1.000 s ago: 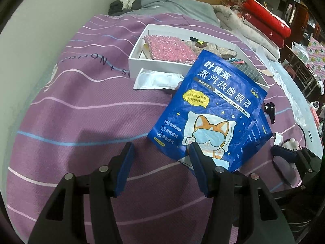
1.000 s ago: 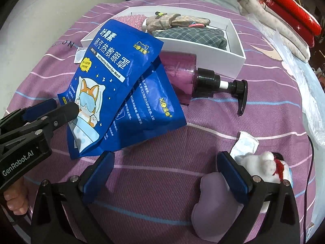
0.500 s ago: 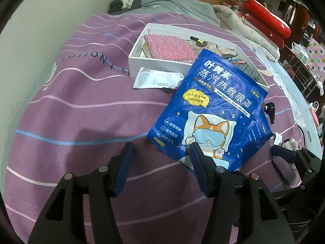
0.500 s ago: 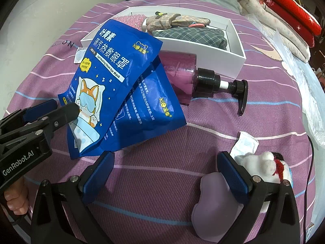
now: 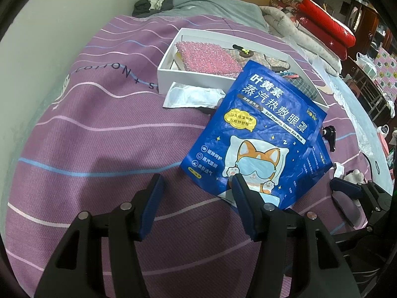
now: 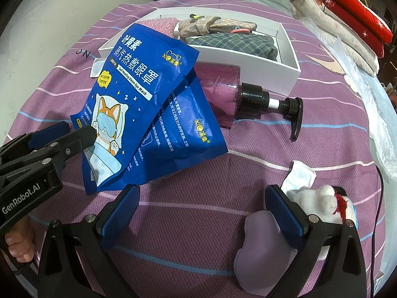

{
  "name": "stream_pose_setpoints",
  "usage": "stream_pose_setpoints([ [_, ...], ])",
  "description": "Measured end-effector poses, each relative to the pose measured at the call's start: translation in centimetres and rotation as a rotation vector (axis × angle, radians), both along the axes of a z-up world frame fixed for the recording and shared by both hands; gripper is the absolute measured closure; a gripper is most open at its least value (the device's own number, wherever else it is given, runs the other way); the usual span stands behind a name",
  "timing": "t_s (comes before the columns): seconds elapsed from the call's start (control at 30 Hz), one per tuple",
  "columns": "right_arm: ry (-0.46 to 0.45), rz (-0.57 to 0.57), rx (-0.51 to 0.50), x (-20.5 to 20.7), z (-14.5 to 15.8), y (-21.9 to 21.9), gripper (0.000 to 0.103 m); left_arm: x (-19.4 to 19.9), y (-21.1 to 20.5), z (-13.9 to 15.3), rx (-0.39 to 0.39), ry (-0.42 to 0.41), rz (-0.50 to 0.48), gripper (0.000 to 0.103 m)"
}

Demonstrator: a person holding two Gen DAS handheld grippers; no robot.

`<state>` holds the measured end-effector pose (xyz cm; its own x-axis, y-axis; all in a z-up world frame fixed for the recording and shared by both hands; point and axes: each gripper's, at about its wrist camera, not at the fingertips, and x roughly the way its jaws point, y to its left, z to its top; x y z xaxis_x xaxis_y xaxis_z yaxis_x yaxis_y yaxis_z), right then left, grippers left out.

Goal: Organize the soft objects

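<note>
A blue steam eye mask pouch (image 5: 258,134) lies propped on the purple bedspread, also in the right wrist view (image 6: 139,104). My left gripper (image 5: 196,191) is open, its right finger (image 5: 242,198) lying on the pouch's lower edge. My right gripper (image 6: 203,206) is open and empty over bare bedspread. A white box (image 6: 287,57) behind holds a pink knitted cloth (image 5: 206,58), plaid fabric (image 6: 230,42) and a beige plaid soft item (image 6: 211,24). A white plush toy (image 6: 322,198) and a lilac pad (image 6: 260,248) lie by my right finger.
A purple pump bottle (image 6: 230,94) lies on its side before the box, partly under the pouch. A white sachet (image 5: 193,95) lies by the box; another (image 6: 300,176) sits near the plush. Folded red and floral quilts (image 5: 320,29) lie far right. A wall (image 5: 49,37) runs along the left.
</note>
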<state>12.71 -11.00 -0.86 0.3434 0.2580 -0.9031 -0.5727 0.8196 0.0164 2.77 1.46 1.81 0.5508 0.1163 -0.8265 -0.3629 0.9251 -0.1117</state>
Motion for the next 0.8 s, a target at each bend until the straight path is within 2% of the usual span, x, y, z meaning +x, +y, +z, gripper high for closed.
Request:
stream_pose_setpoints([
  [0.27,0.000,0.000,0.000,0.03,0.00,0.01,0.000,0.03,0.04,-0.02,-0.001,0.001,0.000,0.044],
  [0.5,0.000,0.000,0.000,0.02,0.00,0.02,0.000,0.08,-0.10,0.13,0.006,0.013,0.002,0.034],
  [0.8,0.006,-0.001,-0.004,0.01,-0.10,0.17,0.000,0.54,-0.46,-0.07,0.026,0.033,-0.012,0.030],
])
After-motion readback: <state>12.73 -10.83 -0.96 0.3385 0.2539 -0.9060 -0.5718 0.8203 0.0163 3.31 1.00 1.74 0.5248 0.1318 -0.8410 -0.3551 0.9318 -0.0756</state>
